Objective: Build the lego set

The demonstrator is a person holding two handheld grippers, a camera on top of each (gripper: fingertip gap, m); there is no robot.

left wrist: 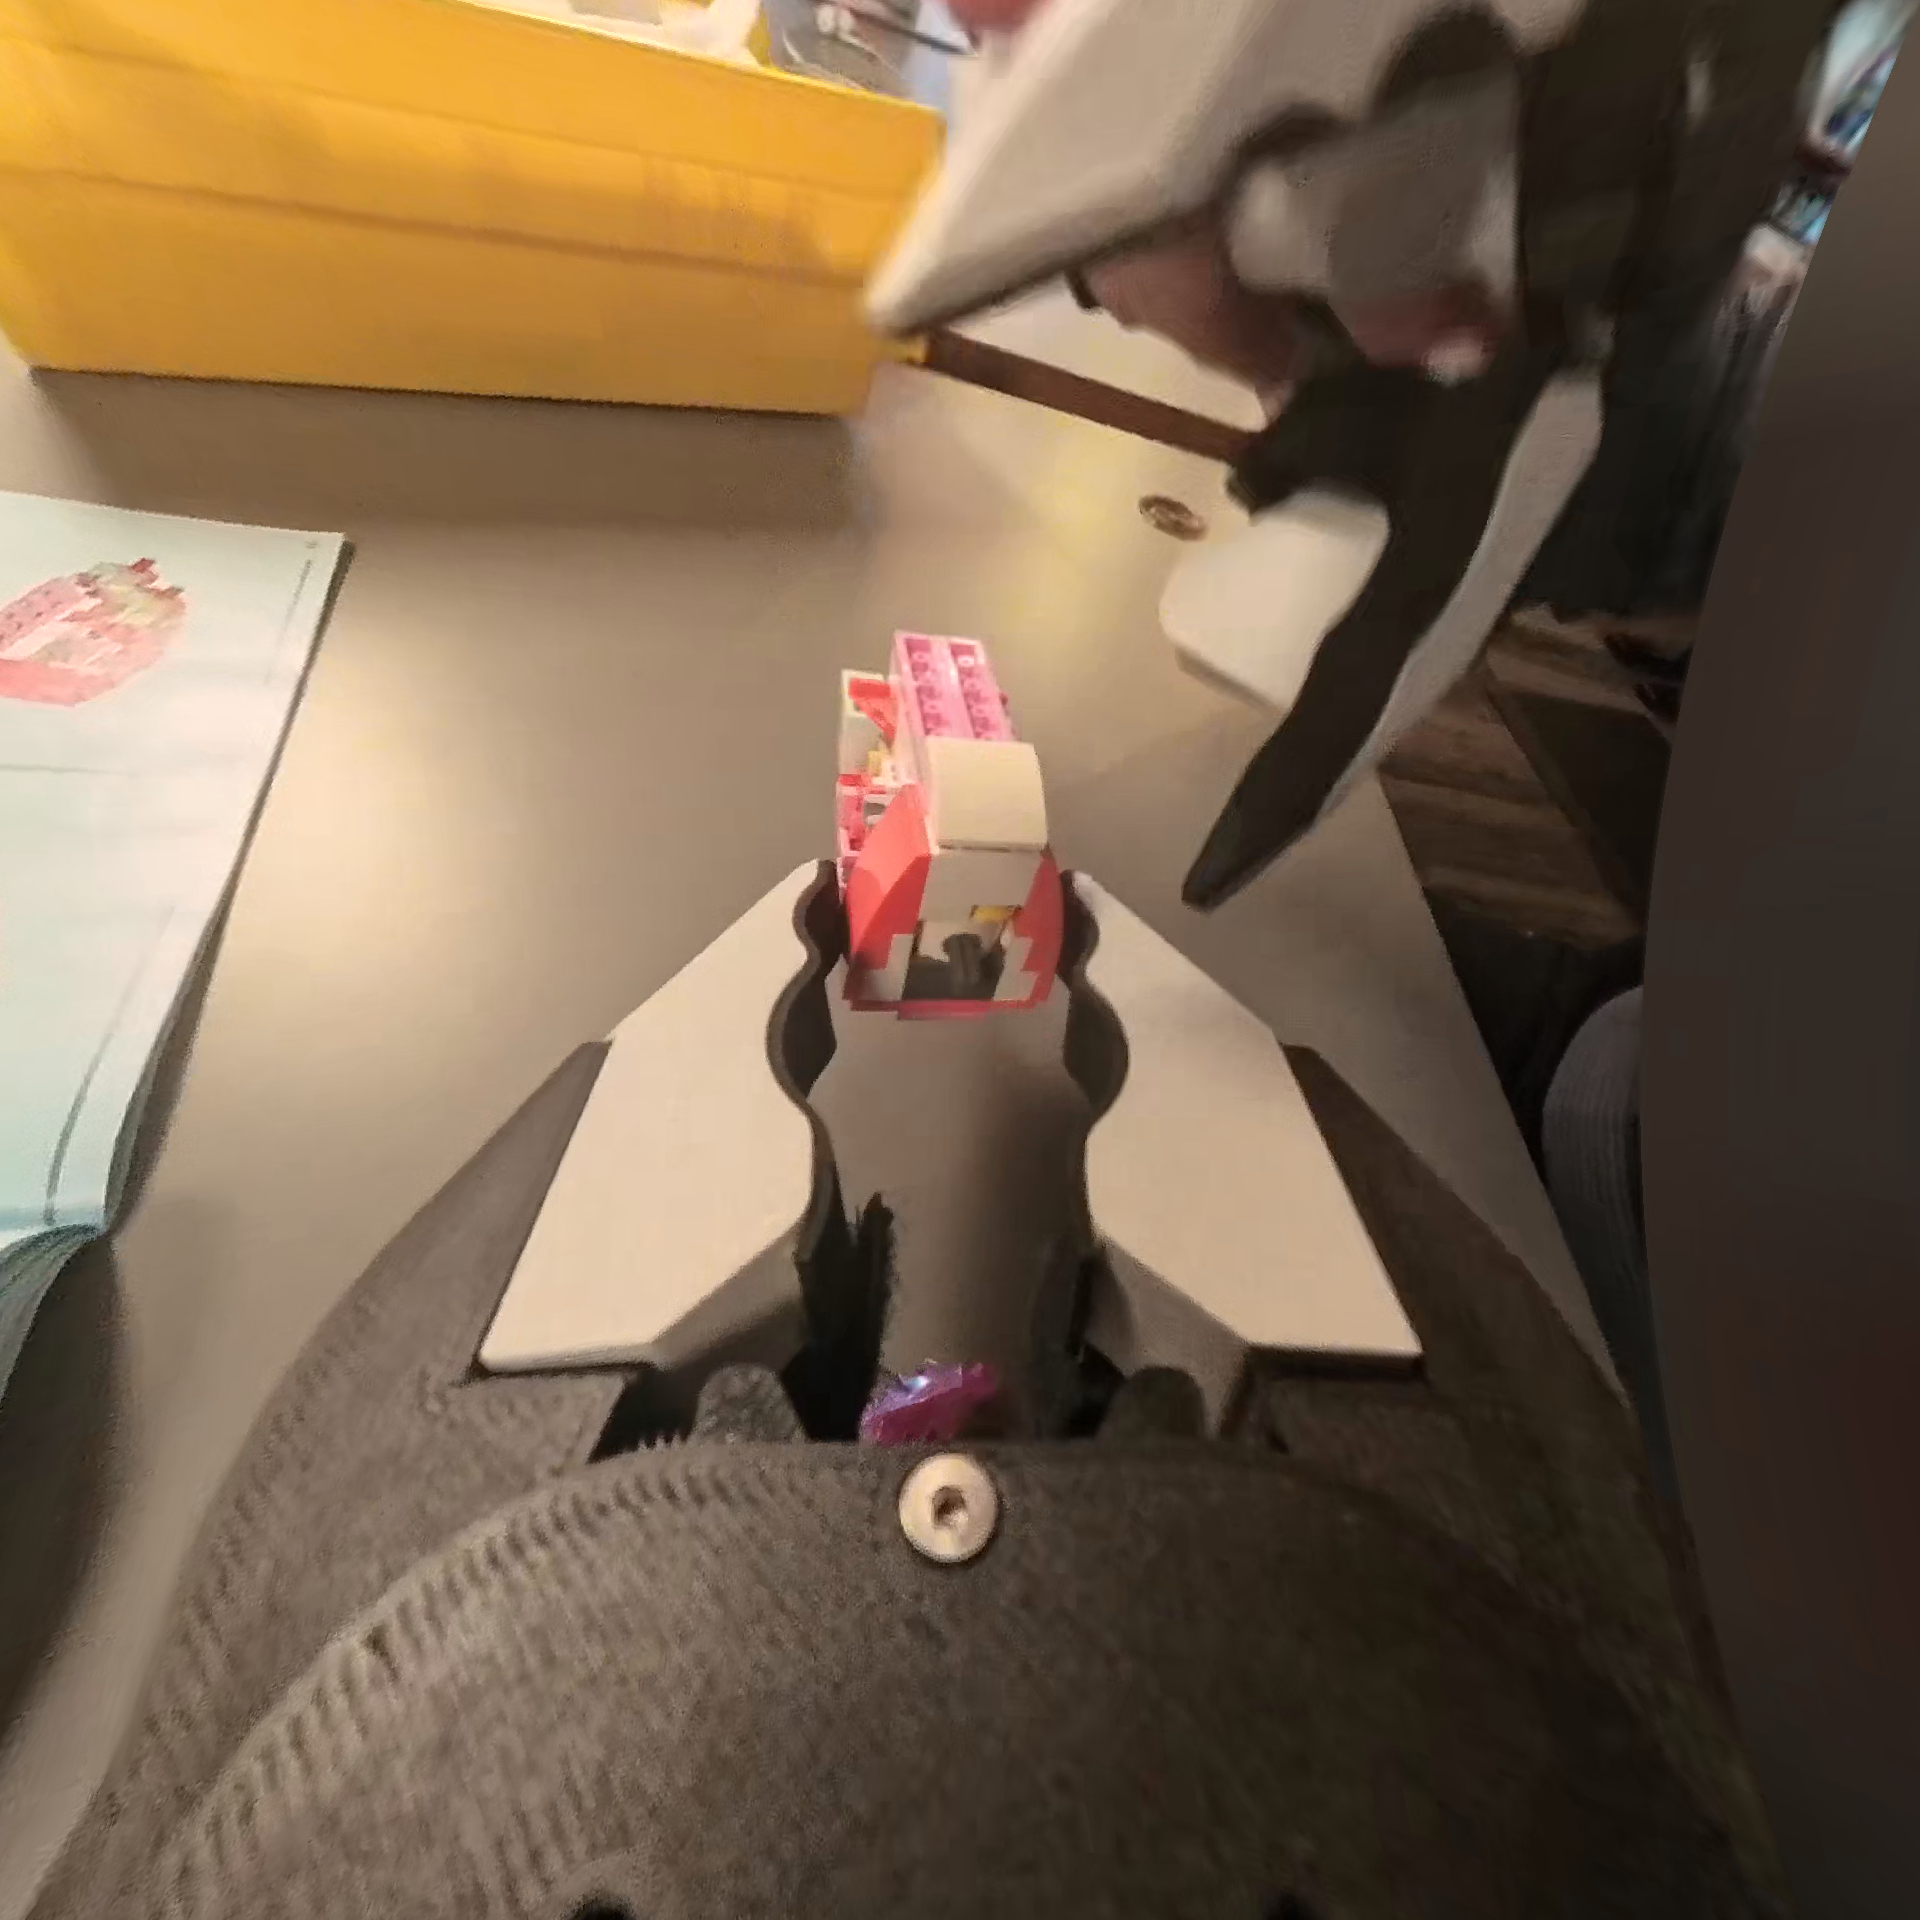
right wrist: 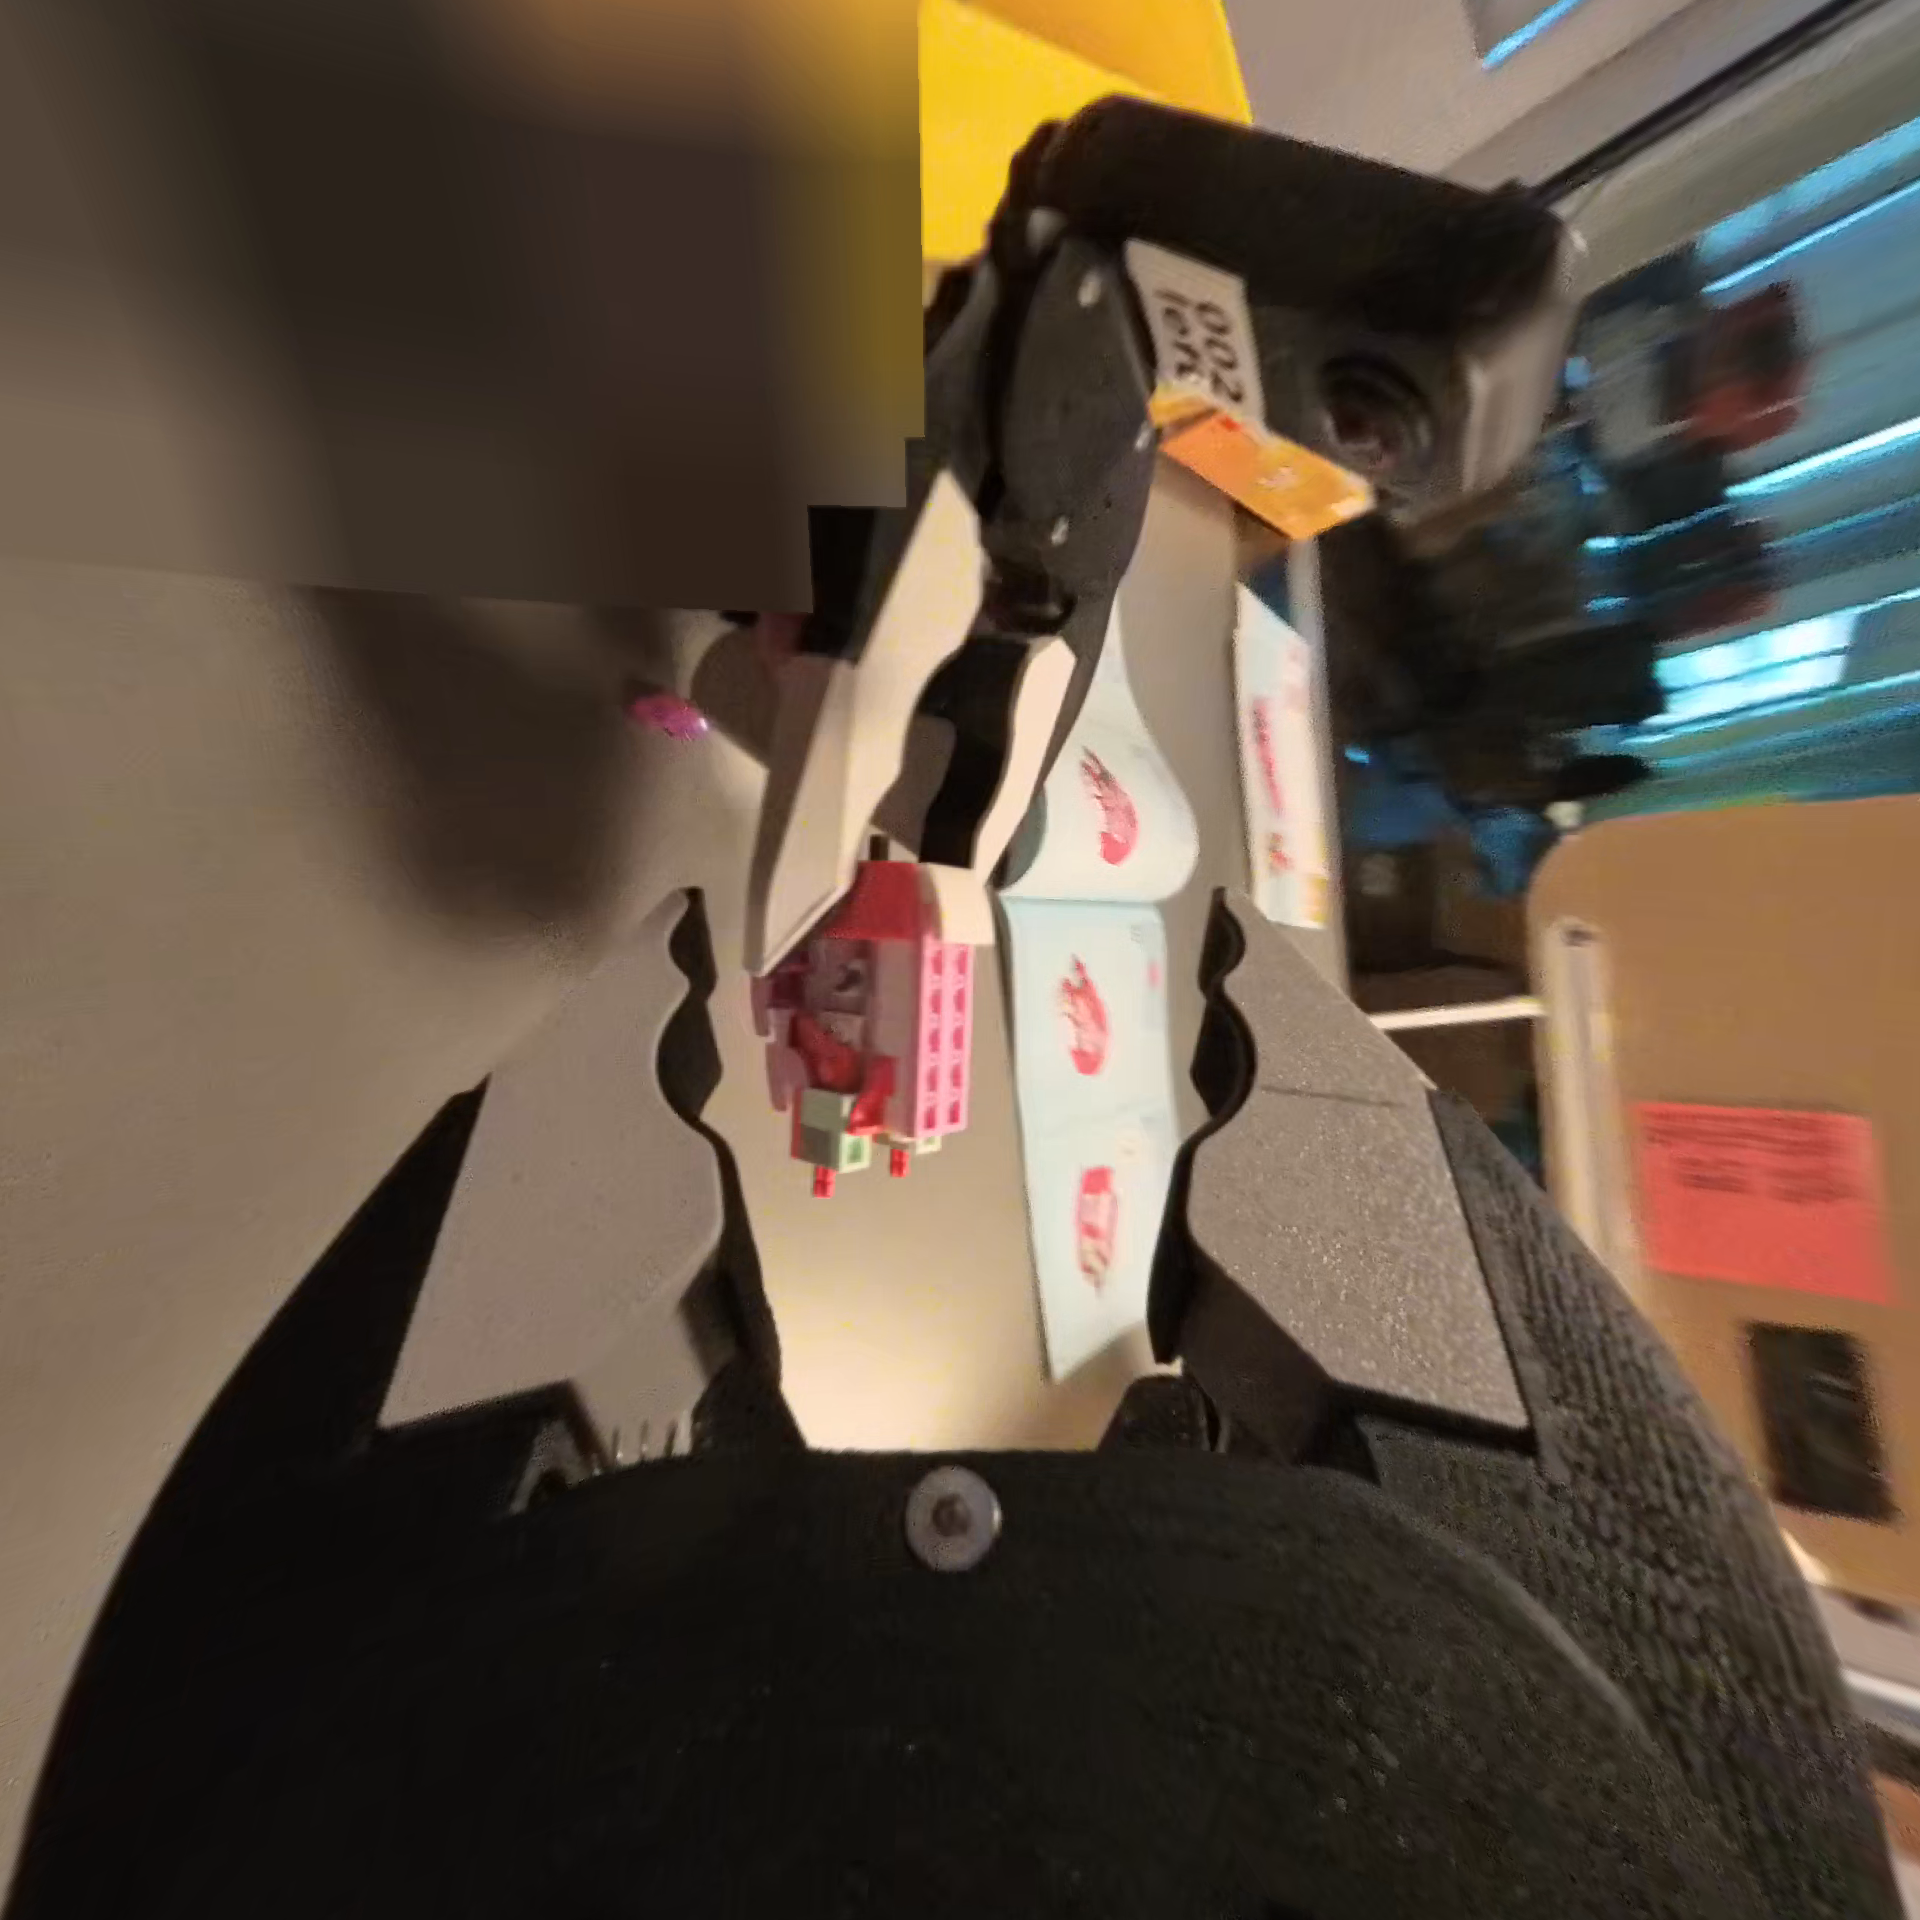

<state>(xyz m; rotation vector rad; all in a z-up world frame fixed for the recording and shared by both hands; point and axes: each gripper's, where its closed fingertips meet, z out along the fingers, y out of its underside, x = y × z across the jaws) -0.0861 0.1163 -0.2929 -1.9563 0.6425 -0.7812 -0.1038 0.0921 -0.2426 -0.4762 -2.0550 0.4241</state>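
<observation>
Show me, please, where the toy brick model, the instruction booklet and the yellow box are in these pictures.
toy brick model point(left wrist: 951, 914): left wrist view, on its red end between the jaws.
instruction booklet point(left wrist: 156, 831): left wrist view, on its open pale-blue page.
yellow box point(left wrist: 416, 208): left wrist view, on its side wall.

Yellow box point(left wrist: 436, 208) cut by top edge; booklet point(left wrist: 125, 831) cut left.

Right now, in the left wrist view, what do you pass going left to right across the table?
Pale blue instruction booklet → red, white and pink brick model clamped in the left gripper → right gripper hanging over the table's edge.
</observation>
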